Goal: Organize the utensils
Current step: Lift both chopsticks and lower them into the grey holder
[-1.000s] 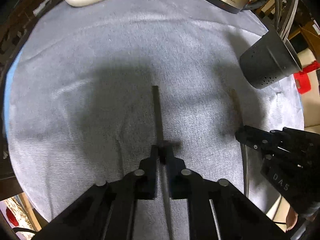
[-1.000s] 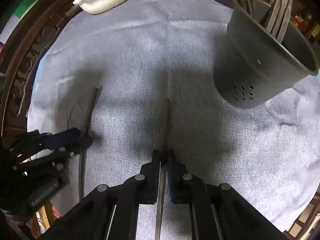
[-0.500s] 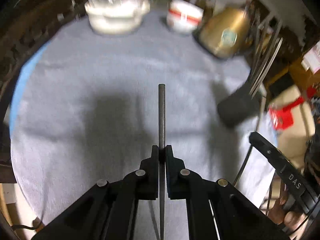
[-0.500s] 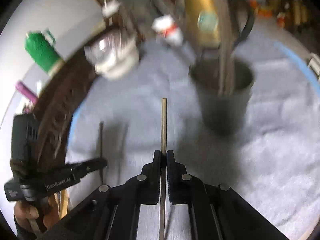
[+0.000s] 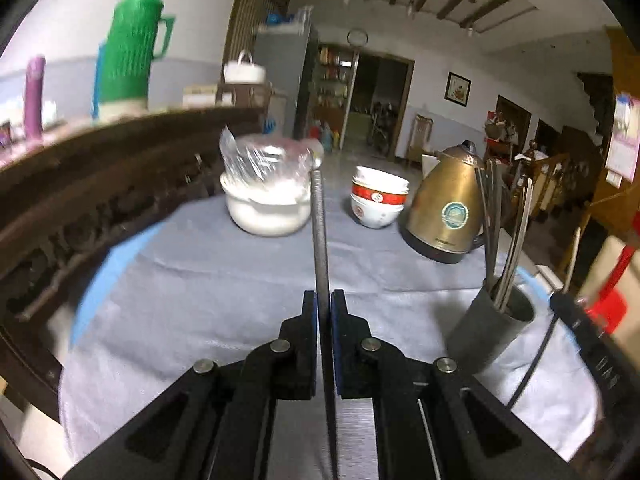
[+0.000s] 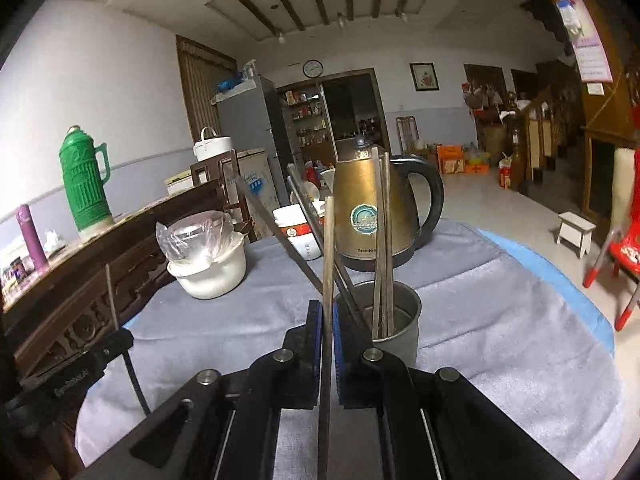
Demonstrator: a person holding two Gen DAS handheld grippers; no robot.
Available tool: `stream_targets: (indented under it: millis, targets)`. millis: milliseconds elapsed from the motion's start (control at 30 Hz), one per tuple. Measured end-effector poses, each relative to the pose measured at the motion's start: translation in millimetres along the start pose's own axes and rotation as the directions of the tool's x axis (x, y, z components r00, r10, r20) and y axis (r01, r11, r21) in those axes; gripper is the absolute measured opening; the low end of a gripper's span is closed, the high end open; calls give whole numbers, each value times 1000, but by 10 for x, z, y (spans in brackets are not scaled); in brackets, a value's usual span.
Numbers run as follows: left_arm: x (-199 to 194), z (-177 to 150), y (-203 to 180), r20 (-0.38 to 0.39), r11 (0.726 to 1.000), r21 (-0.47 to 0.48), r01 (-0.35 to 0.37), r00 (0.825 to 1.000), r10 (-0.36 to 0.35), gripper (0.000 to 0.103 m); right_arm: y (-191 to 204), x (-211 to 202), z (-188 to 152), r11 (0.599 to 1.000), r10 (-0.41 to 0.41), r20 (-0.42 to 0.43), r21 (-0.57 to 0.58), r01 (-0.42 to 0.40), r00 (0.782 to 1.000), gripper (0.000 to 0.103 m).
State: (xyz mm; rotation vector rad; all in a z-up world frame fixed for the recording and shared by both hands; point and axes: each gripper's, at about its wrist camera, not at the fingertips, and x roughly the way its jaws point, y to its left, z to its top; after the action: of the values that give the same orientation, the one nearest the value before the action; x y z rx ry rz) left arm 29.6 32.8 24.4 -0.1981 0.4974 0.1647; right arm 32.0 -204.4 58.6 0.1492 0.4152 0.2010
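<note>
- Table [image 6: 500,344], grey cloth: work surface.
- Holder [image 6: 400,332]: upright, mid-table, already collecting chopsticks.
- Left gripper [image 5: 323,304]: clamped on a dark chopstick [image 5: 319,232], raised for dropping in.
- Right gripper [image 6: 327,316]: pinching a brown chopstick [image 6: 328,248], just before the holder.

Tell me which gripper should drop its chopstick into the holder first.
Right, probably. The right gripper, shut on its brown chopstick, has the gray holder just ahead. From the left gripper, shut on a dark chopstick, the holder sits off to the side.
</note>
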Motion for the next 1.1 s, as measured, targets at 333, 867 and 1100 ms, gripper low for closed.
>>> stream_targets:
  millis: [333, 867, 1100]
  targets:
    - [-467, -45, 208, 10, 998, -9, 63, 998, -63, 8, -2, -450, -117, 998, 42, 3, -39, -42, 999, 7]
    - [-653, 223, 272, -65, 970, -143, 198, 976, -209, 7, -206, -692, 110, 993, 95, -4, 70, -95, 995, 6]
    - [-565, 773, -63, -24, 935, -177, 308, 948, -317, 7, -381, -728, 614, 988, 97, 69, 115, -104, 993, 6]
